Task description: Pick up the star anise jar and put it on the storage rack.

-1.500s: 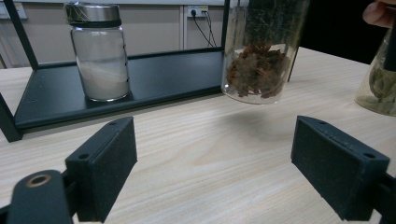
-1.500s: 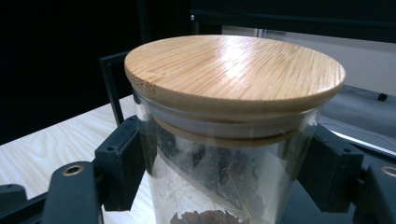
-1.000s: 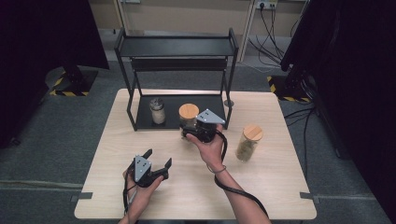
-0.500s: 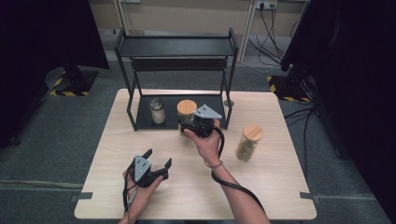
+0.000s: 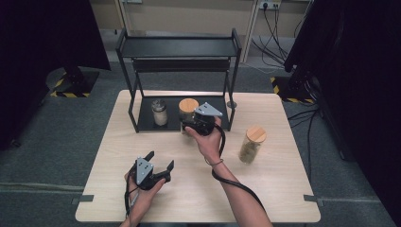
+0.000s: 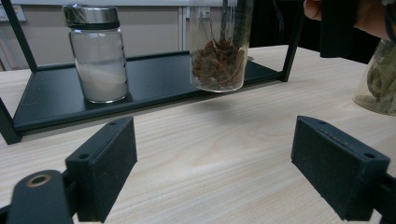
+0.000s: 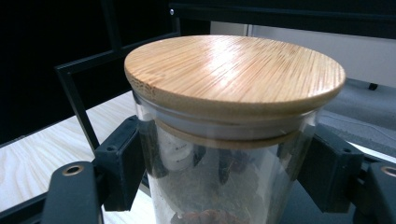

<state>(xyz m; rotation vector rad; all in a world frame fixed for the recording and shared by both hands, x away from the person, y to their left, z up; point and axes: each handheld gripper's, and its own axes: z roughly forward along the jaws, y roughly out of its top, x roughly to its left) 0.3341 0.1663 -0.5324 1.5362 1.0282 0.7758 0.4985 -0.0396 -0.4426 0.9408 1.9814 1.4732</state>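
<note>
right gripper (image 5: 188, 124) is clamped just under the bamboo lid of the clear glass jar of brown dried stuff (image 7: 233, 140), held over the black metal rack's (image 5: 142, 120) bottom shelf front edge; glass looks slick and breakable, so gripping the body seems smart.

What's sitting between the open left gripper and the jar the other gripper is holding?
Nothing: bare wooden table lies between the left gripper and the held jar, as the left gripper view shows; the high view agrees.
</note>
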